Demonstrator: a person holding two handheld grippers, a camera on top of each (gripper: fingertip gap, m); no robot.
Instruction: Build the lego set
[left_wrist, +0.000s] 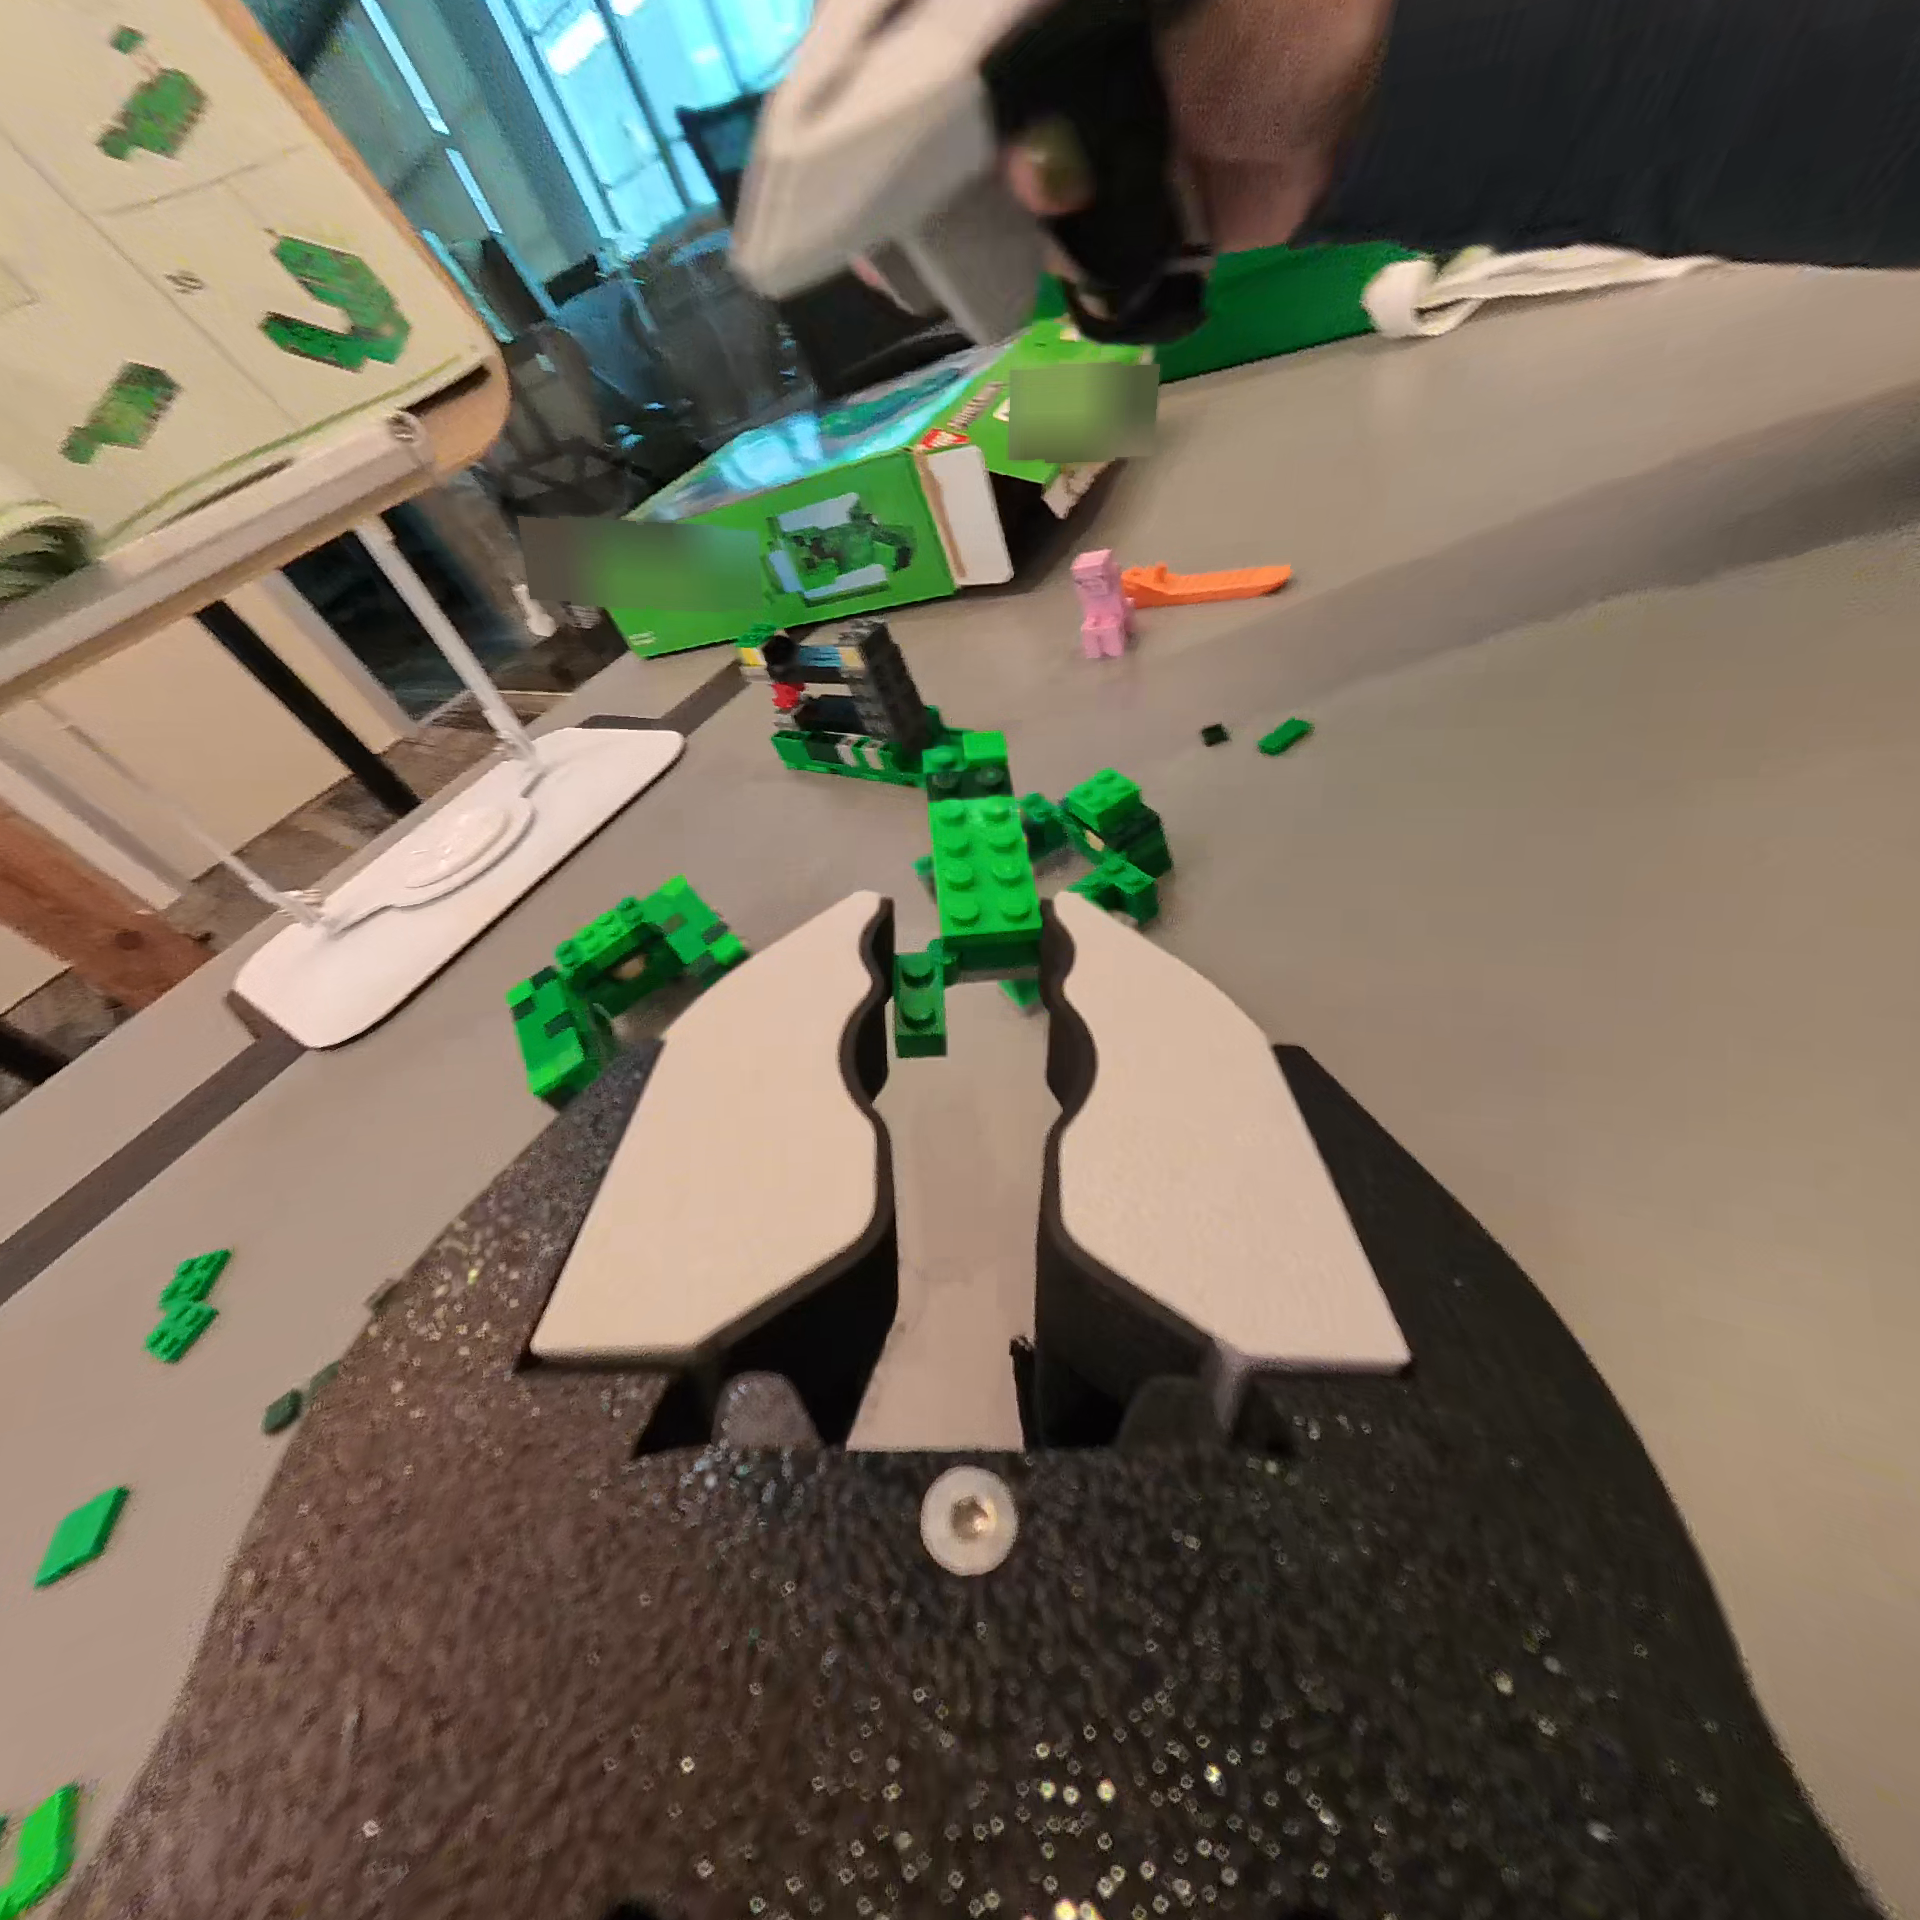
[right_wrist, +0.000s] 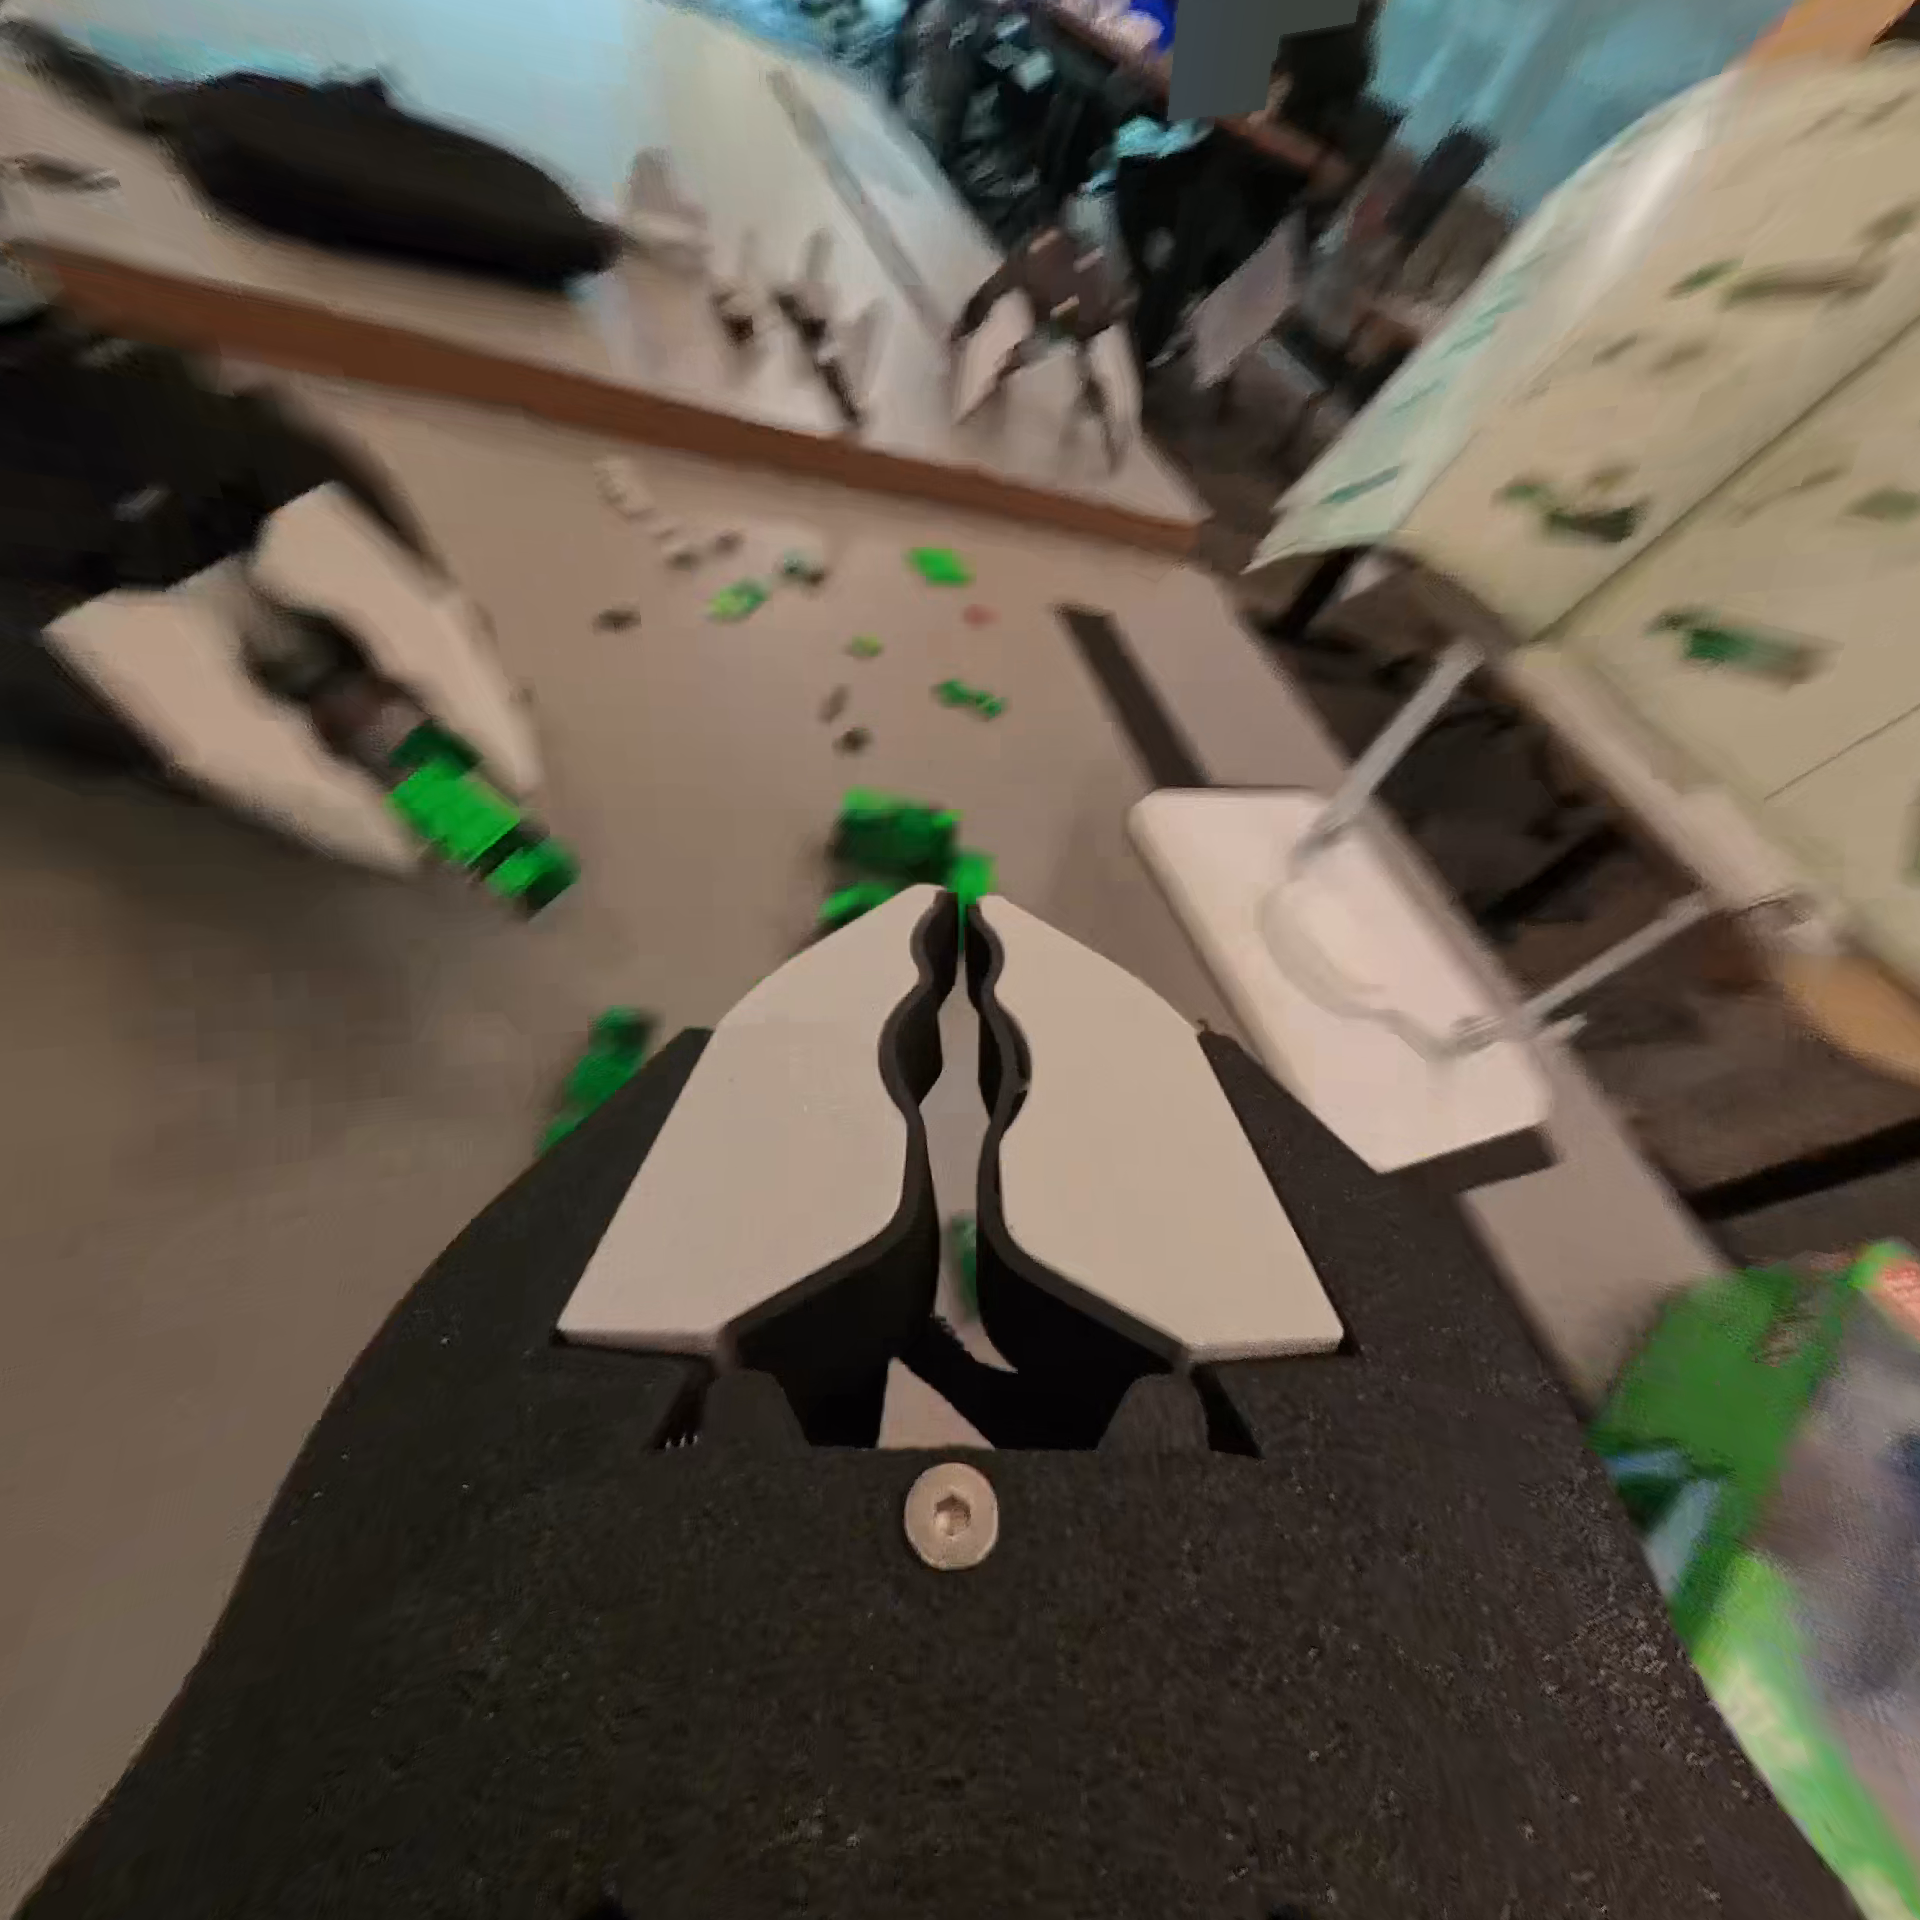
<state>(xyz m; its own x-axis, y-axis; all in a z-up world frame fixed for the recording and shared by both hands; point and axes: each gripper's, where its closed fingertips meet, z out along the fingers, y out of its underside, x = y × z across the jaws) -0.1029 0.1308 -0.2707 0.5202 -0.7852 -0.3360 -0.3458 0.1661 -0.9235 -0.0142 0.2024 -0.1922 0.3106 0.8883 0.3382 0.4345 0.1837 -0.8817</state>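
Observation:
My left gripper (left_wrist: 971, 914) is shut on a green brick assembly (left_wrist: 982, 883) and holds it just above the grey table (left_wrist: 1507, 935). From the right wrist view this gripper (right_wrist: 468, 821) is at the left, with the green assembly (right_wrist: 457, 810) in its tips. My right gripper (right_wrist: 961, 904) is almost closed, with a thin green piece (right_wrist: 964, 930) edge-on between its tips. It is raised above a green sub-build (right_wrist: 904, 842). Its grey body (left_wrist: 873, 197), held by a hand, is blurred at the top of the left wrist view.
A black-and-green partial build (left_wrist: 852, 707), a pile of green bricks (left_wrist: 1112, 831) and a green sub-build (left_wrist: 613, 966) lie ahead. Farther off are the set's box (left_wrist: 831, 540), a pink figure (left_wrist: 1101, 608) and an orange separator (left_wrist: 1205, 582). An instruction booklet (left_wrist: 208, 260) rests on a white stand (left_wrist: 457, 873). Loose plates (left_wrist: 187, 1304) lie at the left. The tips of one gripper are about 15 centimeters away from the tips of the other. The pink figure (left_wrist: 1101, 608) is about 20 centimeters from my right fingertips and 25 centimeters from my left.

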